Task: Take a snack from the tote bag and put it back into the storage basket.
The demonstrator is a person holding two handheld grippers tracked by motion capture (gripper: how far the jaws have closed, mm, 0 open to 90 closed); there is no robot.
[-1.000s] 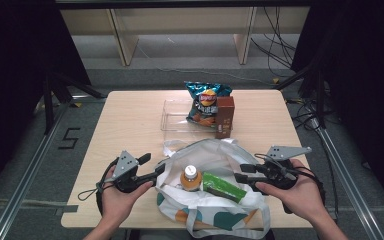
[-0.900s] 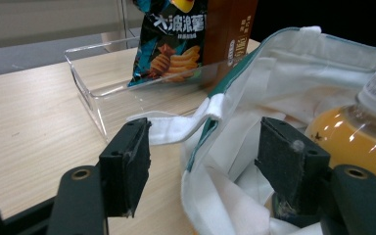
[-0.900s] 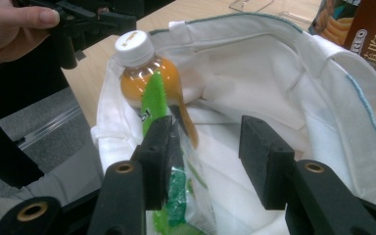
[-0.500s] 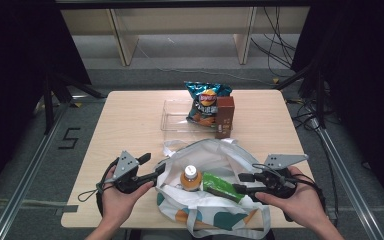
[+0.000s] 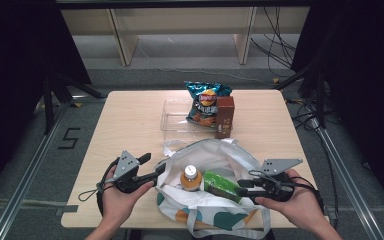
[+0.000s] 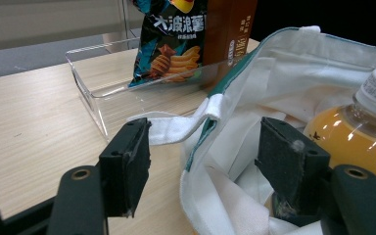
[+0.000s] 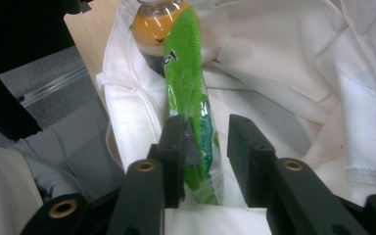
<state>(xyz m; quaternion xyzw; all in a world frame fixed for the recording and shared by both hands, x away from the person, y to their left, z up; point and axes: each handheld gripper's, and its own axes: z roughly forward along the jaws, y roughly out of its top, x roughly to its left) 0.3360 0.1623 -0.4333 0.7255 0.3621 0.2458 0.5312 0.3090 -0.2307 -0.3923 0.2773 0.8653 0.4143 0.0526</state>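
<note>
Tote bag (image 5: 215, 210), white cloth printed with teal and orange patches, is laid open at the near edge of a pale wooden table (image 5: 130, 125); it serves as the landmark below.

Item, green packet (image 7: 191, 98): glossy crinkled film, long and narrow, seen inside the bag beside a bottle (image 5: 191, 177) of orange drink with a white cap. In the right gripper view the packet's near end is seen between the jaws of the right gripper (image 7: 205, 147), one pad touching it and the other just clear; the jaws have just been closing on it, and a firm clamp is not yet shown. In the high view that contact is hidden by the gripper body and hand.

Item, left gripper (image 6: 203, 161): jaws held wide apart astride the bag's left rim, cloth between them but not pressed. A white strap (image 6: 186, 122), flat woven tape, is shown in the left gripper view.

Item, clear tray (image 5: 175, 117): rigid see-through plastic, rectangular, beyond the bag. A chip bag (image 5: 206, 102), teal foil, is propped in it; a brown carton (image 5: 225, 116), upright and box-shaped, is stood just beside. The tray's front wall stands before both in the left gripper view.
</note>
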